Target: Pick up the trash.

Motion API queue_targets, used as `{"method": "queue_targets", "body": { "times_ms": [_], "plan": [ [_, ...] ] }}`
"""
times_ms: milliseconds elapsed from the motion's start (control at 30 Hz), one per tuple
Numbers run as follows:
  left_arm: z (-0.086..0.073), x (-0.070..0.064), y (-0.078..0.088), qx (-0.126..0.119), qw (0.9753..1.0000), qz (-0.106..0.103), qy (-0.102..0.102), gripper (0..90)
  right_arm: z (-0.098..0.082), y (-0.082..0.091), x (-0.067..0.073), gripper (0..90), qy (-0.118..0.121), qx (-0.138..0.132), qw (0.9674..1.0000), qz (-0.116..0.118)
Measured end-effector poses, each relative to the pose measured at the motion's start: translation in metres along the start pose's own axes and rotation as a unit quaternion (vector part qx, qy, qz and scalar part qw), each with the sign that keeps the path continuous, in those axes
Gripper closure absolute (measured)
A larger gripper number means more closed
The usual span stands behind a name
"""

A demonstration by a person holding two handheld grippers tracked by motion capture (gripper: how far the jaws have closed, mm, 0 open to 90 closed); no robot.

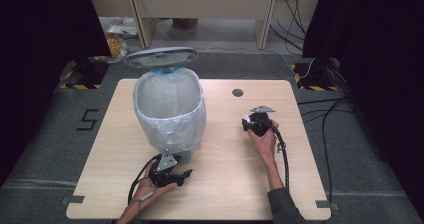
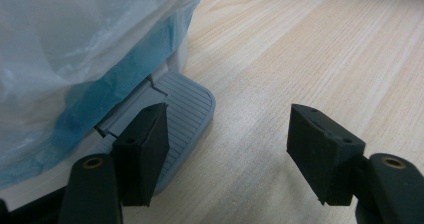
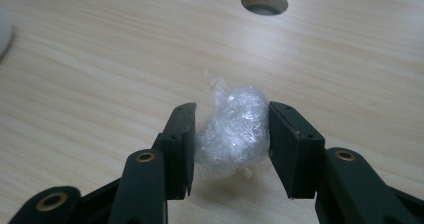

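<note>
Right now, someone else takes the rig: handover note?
Right tool: shut on the crumpled clear plastic wrap ball, low over the light wooden table.
Left tool: looks open in its view, nothing between the jaws, one jaw over the bin's grey ribbed foot pedal.
White-lined pedal bin: lid up.
Done: ball gripped.
Left: likely carry it to the bin, drop it in.

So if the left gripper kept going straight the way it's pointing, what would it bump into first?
Probably the bin's grey foot pedal. The left gripper points low across the table at the bin's base, one jaw already over the pedal. Behind that comes the bag-lined bin, though depth is hard to judge.
</note>
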State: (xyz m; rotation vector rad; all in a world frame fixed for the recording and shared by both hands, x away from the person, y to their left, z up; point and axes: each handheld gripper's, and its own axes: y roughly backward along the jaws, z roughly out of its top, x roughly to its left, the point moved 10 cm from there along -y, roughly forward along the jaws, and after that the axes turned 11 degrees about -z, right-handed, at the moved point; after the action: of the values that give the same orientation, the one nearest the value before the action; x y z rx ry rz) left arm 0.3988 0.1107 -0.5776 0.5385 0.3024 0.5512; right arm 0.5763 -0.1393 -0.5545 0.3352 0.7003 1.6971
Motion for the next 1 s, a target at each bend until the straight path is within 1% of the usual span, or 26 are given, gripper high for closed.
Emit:
{"method": "queue_targets", "body": {
  "times_ms": [67,100,133,167,233,333,400,433,467,533,567,600,633,667,700,733,867,900,933,1000],
  "plan": [
    [0.0,0.0,0.0,0.0,1.0,0.0,0.0,32.5,0.004,0.007,0.002,55.6,0.0,-0.005,1.0,0.007],
    [0.0,0.0,0.0,-0.001,1.0,-0.001,0.001,32.5,0.008,0.013,0.003,55.7,-0.004,-0.011,0.9999,0.013],
    [0.0,0.0,0.0,-0.001,1.0,-0.001,0.001,32.5,0.008,0.013,0.003,55.7,-0.004,-0.011,0.9999,0.013],
    [0.0,0.0,0.0,0.0,1.0,-0.001,0.001,32.5,0.013,0.019,0.004,55.6,-0.005,-0.018,0.9997,0.018],
    [0.0,0.0,0.0,0.0,1.0,-0.001,0.0,32.5,0.015,0.022,0.004,55.6,-0.005,-0.021,0.9996,0.019],
    [0.0,0.0,0.0,0.0,1.0,-0.001,0.0,32.5,0.023,0.033,0.003,55.6,-0.007,-0.029,0.9993,0.023],
    [0.0,0.0,0.0,0.0,1.0,0.001,-0.001,32.5,0.029,0.042,0.002,55.6,-0.007,-0.035,0.999,0.026],
    [0.0,0.0,0.0,0.0,1.0,0.001,-0.001,32.5,0.038,0.052,0.0,55.6,-0.003,-0.042,0.9987,0.027],
    [0.0,0.0,0.0,0.0,1.0,0.001,-0.001,32.5,0.038,0.052,0.0,55.6,-0.003,-0.042,0.9987,0.027],
    [0.0,0.0,0.0,0.0,1.0,0.001,-0.001,32.5,0.046,0.062,-0.001,55.6,-0.003,-0.051,0.9983,0.03],
    [0.0,0.0,0.0,0.001,1.0,0.001,-0.002,32.5,0.054,0.072,-0.001,55.6,-0.005,-0.058,0.9977,0.036],
    [0.0,0.0,0.0,0.002,1.0,0.002,-0.003,32.5,0.058,0.076,-0.001,55.7,-0.006,-0.061,0.9973,0.039],
    [0.0,0.0,0.0,0.003,1.0,0.004,-0.006,32.5,0.058,0.076,-0.001,55.7,-0.006,-0.061,0.9973,0.039],
    [0.0,0.0,0.0,0.001,1.0,0.004,-0.004,32.5,0.062,0.08,0.0,55.6,-0.006,-0.065,0.997,0.043],
    [0.0,0.0,0.0,0.001,1.0,0.004,-0.004,32.5,0.07,0.087,0.002,55.6,-0.002,-0.074,0.9962,0.046],
    [0.0,0.0,0.0,0.001,1.0,0.004,-0.004,32.5,0.07,0.087,0.002,55.6,-0.002,-0.074,0.9962,0.046],
    [0.0,0.0,0.0,0.0,1.0,0.004,-0.004,32.5,0.084,0.099,0.008,55.6,0.003,-0.088,0.9947,0.054],
    [0.0,0.0,0.0,0.001,1.0,0.005,-0.004,32.5,0.09,0.104,0.012,55.6,0.006,-0.092,0.9939,0.06],
    [0.0,0.0,0.0,0.001,1.0,0.005,-0.004,32.5,0.09,0.104,0.012,55.6,0.006,-0.092,0.9939,0.06],
    [0.0,0.0,0.0,0.0,1.0,0.004,-0.004,32.5,0.097,0.109,0.015,55.6,0.011,-0.098,0.9932,0.063]
  ]
}}
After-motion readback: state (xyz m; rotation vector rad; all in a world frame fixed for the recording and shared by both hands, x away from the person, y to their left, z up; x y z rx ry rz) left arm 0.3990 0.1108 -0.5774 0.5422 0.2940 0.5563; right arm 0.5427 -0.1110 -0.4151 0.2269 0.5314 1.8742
